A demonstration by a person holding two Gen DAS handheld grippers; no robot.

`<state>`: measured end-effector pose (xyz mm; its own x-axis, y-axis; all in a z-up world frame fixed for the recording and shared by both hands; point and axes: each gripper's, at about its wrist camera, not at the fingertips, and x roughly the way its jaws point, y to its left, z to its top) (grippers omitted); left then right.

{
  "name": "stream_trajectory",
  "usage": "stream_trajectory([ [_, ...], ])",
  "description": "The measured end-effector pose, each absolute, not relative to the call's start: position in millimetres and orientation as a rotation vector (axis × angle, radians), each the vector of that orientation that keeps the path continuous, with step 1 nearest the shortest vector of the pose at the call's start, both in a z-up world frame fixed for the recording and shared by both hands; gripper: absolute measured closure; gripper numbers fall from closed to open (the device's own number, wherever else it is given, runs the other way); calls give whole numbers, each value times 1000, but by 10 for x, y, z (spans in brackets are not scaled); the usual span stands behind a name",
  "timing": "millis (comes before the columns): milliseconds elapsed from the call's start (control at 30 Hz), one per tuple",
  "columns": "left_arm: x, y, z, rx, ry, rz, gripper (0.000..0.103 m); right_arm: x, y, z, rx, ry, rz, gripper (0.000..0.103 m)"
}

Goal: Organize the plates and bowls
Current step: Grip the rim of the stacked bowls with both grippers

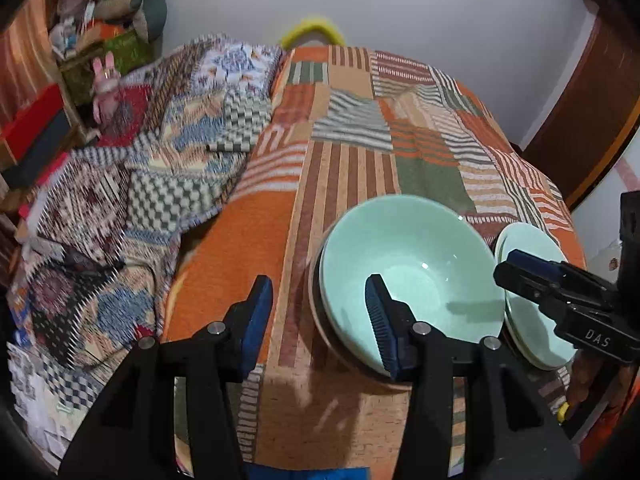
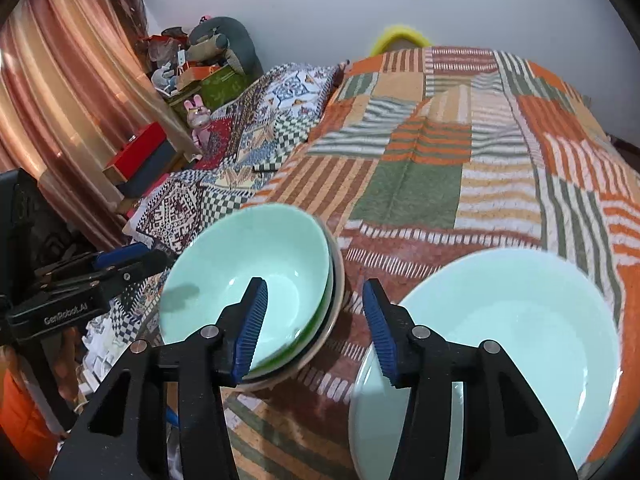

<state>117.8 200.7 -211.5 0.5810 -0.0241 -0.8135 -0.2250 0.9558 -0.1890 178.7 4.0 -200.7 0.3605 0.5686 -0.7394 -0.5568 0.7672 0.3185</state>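
Note:
A stack of mint-green bowls (image 1: 416, 264) sits on the orange patchwork cloth (image 1: 352, 168), with darker rims showing under the top bowl. To its right lies a stack of pale green plates (image 1: 532, 320). My left gripper (image 1: 320, 324) is open and straddles the bowl stack's left rim, one pad inside and one over the cloth, neither pressing. In the right wrist view the bowls (image 2: 248, 264) are at left and the plates (image 2: 512, 332) at right. My right gripper (image 2: 316, 326) is open over the gap between them, its left finger above the bowls' right rim and its right finger at the plates' left edge.
A checked and patterned quilt (image 1: 168, 184) lies bunched to the left of the cloth. Beyond it stand a shelf with red and dark boxes (image 2: 140, 160), soft toys (image 2: 216, 44) and a curtain (image 2: 60, 112). A white wall is behind and a wooden door (image 1: 592, 120) at right.

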Motion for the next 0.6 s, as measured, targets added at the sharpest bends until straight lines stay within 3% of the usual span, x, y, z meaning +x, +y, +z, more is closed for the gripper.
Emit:
stream_trajectory([
  [600, 1349, 2142, -2572, -451, 1002, 32, 55, 1830, 204, -2306, 45, 1057, 744, 57],
])
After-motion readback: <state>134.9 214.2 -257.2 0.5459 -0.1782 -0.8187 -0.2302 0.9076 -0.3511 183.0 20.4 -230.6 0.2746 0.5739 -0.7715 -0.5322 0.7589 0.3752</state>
